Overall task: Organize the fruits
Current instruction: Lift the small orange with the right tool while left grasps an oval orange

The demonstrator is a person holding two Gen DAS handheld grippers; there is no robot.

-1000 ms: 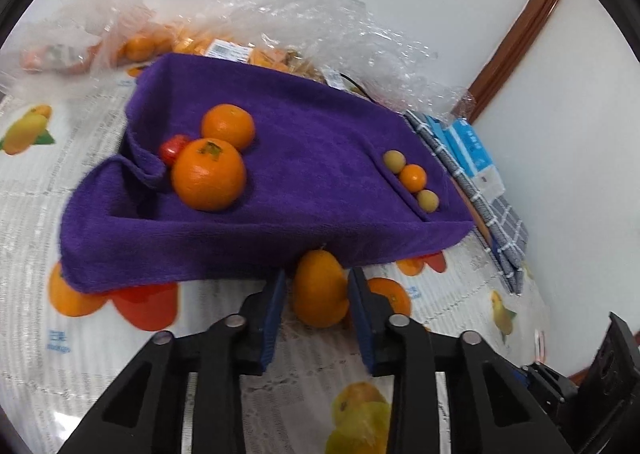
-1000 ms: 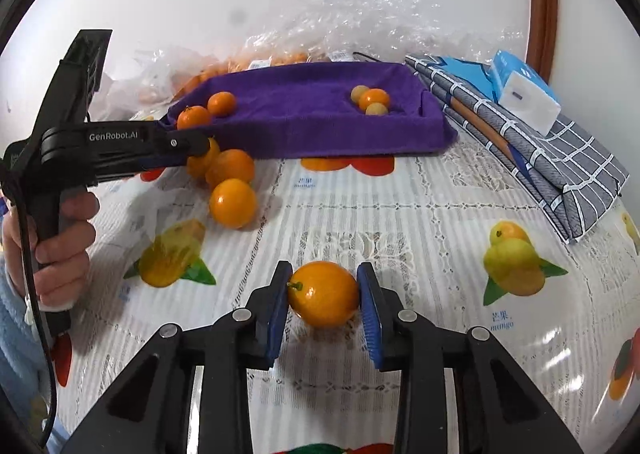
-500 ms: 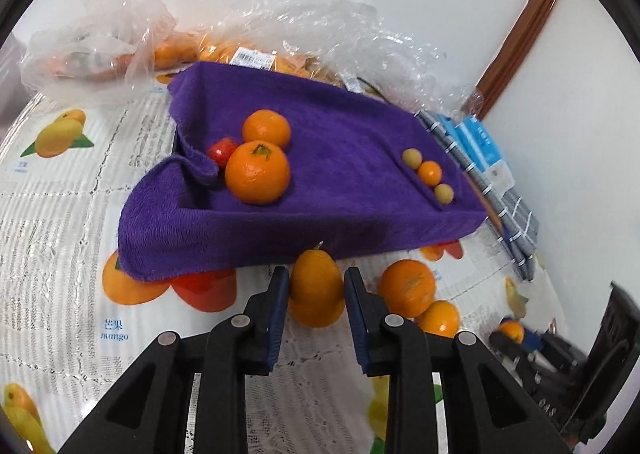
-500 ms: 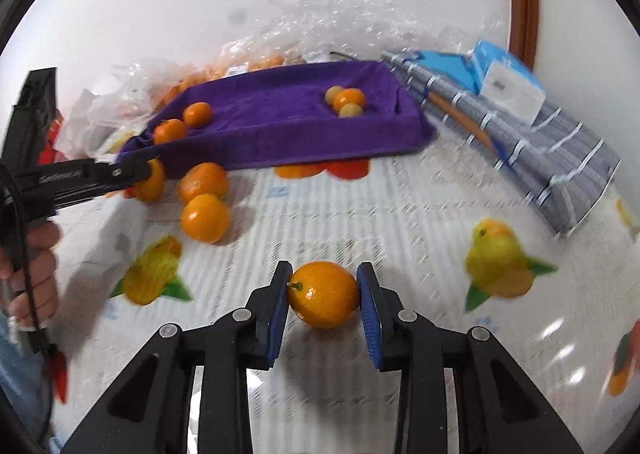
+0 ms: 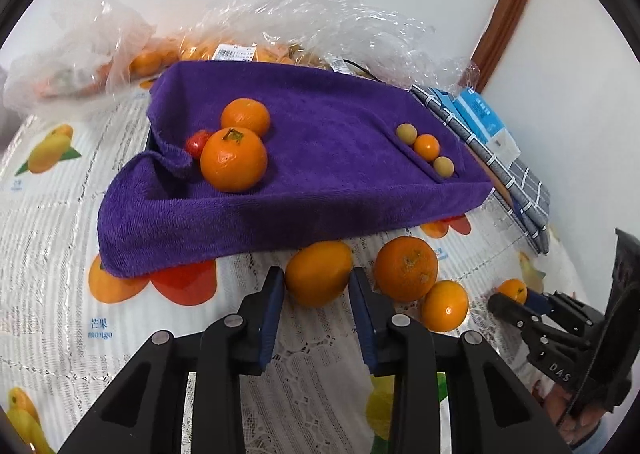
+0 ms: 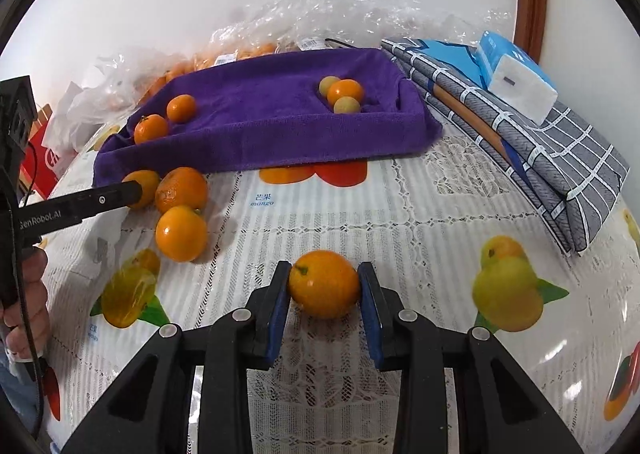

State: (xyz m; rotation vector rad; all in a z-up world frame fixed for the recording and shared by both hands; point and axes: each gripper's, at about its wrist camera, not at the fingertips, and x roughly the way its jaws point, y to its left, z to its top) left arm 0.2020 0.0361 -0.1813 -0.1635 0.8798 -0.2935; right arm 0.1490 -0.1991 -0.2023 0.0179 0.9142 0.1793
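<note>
The bench (image 6: 420,214), under a fruit-printed plastic cloth, carries everything, and the landmark on it is the purple towel-lined tray (image 5: 320,182), which takes up the far middle of the surface. Behind the tray lie crumpled clear bags (image 5: 304,6) of more oranges against the wall; to the right of the tray sits a folded grey checked cloth (image 6: 540,142) with a blue tissue pack (image 6: 516,74) on top, closing that side off. Inside the tray, two oranges (image 5: 234,164) and a small red fruit sit at the left end, and three small round fruits (image 5: 426,148) at the right end, so the middle of the tray is bare. Both tools appear to be at the pick-up step. The left gripper (image 5: 316,294) sits just in front of the tray's near edge, its jaws on either side of an orange (image 5: 318,274), touching or very nearly so; two loose oranges (image 5: 406,268) lie just to its right. The right gripper (image 6: 324,294), well in front of the tray on open cloth, has its jaws pinching another orange (image 6: 324,284). The next move likely calls for lifting each fruit clear of the draped near rim and setting it down beside the oranges at the left end.
</note>
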